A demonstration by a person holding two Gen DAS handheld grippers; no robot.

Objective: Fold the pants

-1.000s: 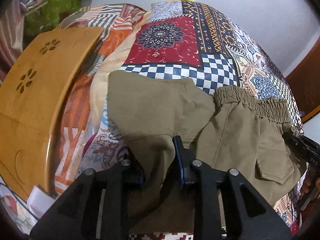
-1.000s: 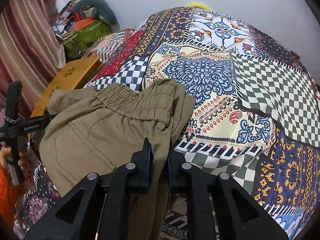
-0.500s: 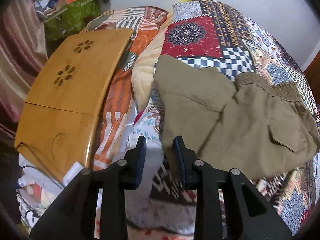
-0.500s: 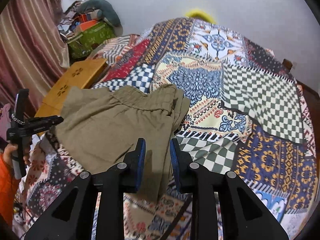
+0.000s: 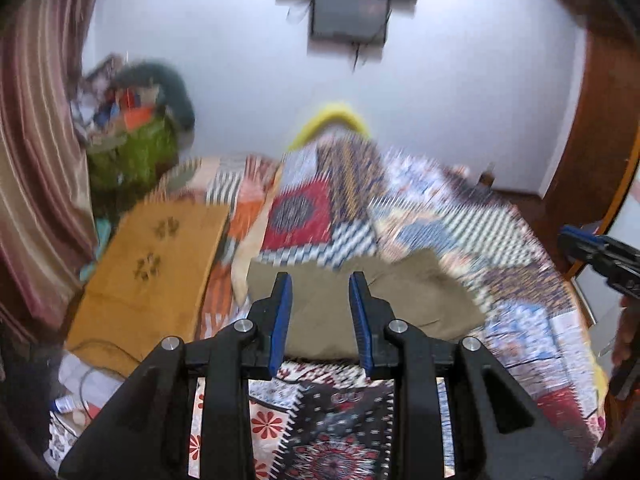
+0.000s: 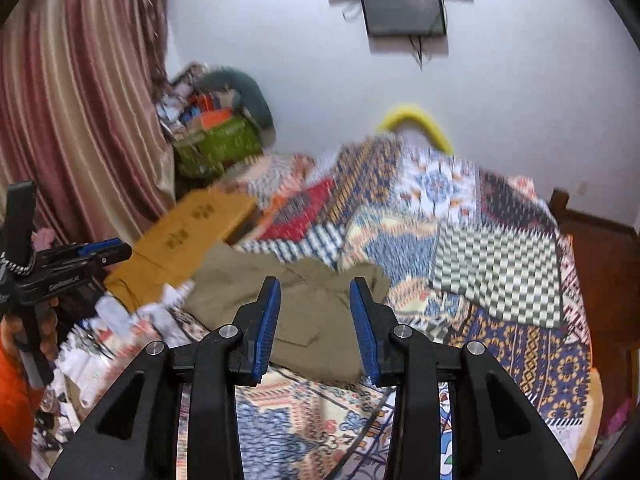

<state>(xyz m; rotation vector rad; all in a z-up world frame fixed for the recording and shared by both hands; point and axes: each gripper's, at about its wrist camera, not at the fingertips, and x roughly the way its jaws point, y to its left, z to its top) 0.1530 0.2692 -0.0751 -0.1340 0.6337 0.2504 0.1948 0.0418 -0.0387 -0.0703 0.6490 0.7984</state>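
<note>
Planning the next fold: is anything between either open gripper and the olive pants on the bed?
Nothing visible. The left gripper and right gripper are both open with empty jaws, and only bare patchwork bedspread lies before the folded olive-khaki pants. The wooden lap table sits off to the side.

A patchwork quilt [image 5: 420,216] in red, blue, white and checkered panels is covering the bed, its pattern smeared by blur; a wooden lap table [image 5: 156,264] with flower-shaped cutouts is lying along the bed's left edge; a striped pink and cream curtain [image 6: 72,120] is hanging behind it at the left; a heap of clutter with a green bag [image 6: 218,146] and a dark teal cushion [image 6: 248,92] is sitting in the corner against the white wall [image 6: 520,80]; a dark screen [image 6: 404,8] is hanging high on that wall; a curved yellow object [image 6: 416,118] is showing just beyond the quilt's far end.
</note>
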